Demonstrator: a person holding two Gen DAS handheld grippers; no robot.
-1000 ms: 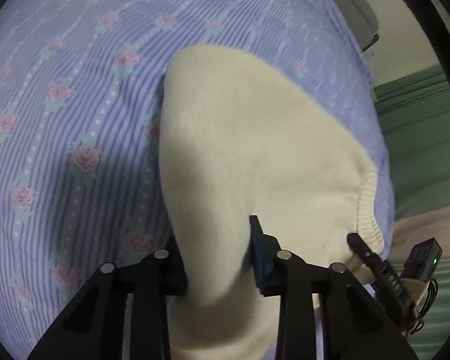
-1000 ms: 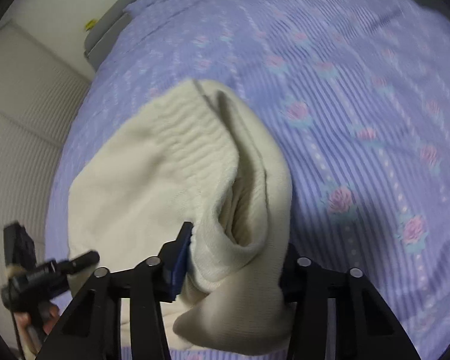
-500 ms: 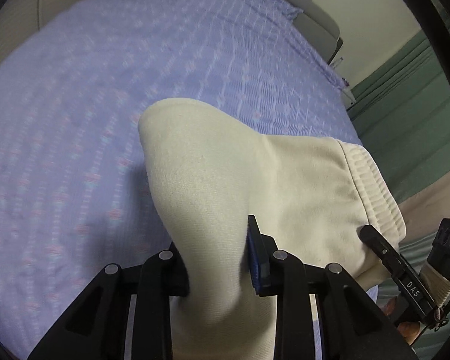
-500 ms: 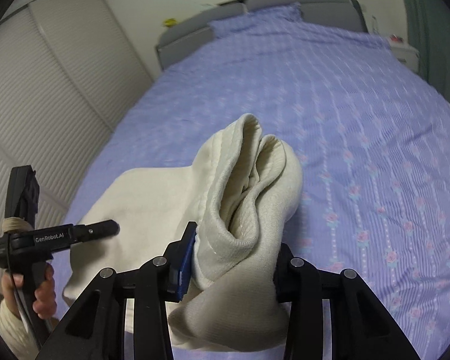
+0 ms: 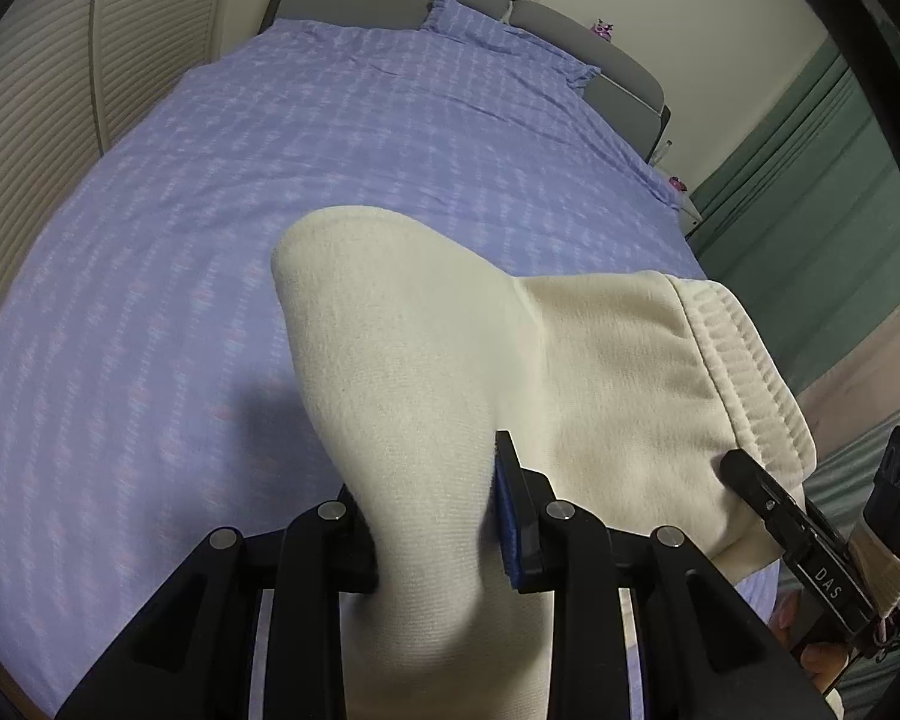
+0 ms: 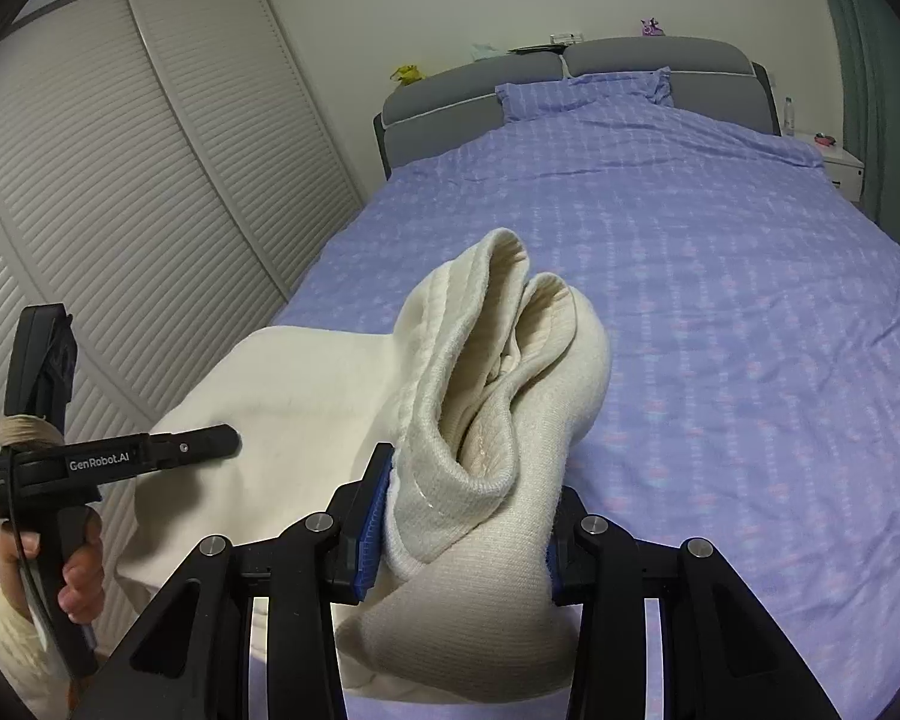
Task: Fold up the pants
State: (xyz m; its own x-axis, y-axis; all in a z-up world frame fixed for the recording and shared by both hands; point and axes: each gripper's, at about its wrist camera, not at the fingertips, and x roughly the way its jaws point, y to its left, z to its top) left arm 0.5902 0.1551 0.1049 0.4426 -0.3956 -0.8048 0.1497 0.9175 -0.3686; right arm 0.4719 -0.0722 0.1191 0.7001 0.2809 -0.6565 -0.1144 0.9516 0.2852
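A: Starting from the left side, what does the left gripper (image 5: pixel 435 516) hold?

B: Its jaws are closed on a thick bunch of the cream pants (image 5: pixel 426 360). The fabric comes up between the two black fingers and makes a rounded hump in front of the camera. In the right wrist view the same gripper (image 6: pixel 228 441) is seen from the side, with the person's hand (image 6: pixel 75 564) around its handle and a cream sleeve (image 6: pixel 6 654) below it.

A: And where are the pants?

B: They are lifted above the bed (image 5: pixel 270 180), over its near end. The cloth is stretched from one gripper to the other, so its visible span runs left to right across the foot of the bed, not toward the headboard (image 6: pixel 660 60). Below the jaws the rest hangs down out of the picture, so I cannot tell where the legs lie.

A: Which end is on the right?

B: The ribbed waistband (image 5: pixel 744 360). In the left wrist view it curves down along the right edge of the cloth, toward the other tool.

A: So the right gripper (image 6: pixel 468 516) has it?

B: Yes, its jaws are clamped on the waistband, which is doubled into thick folds. The folds open upward and point toward the headboard.

A: What is around the bed?

B: White louvred wardrobe doors (image 6: pixel 120 180) at the left, a purple pillow (image 6: pixel 582 93) at the head, and a green curtain (image 5: pixel 822 210) at the right
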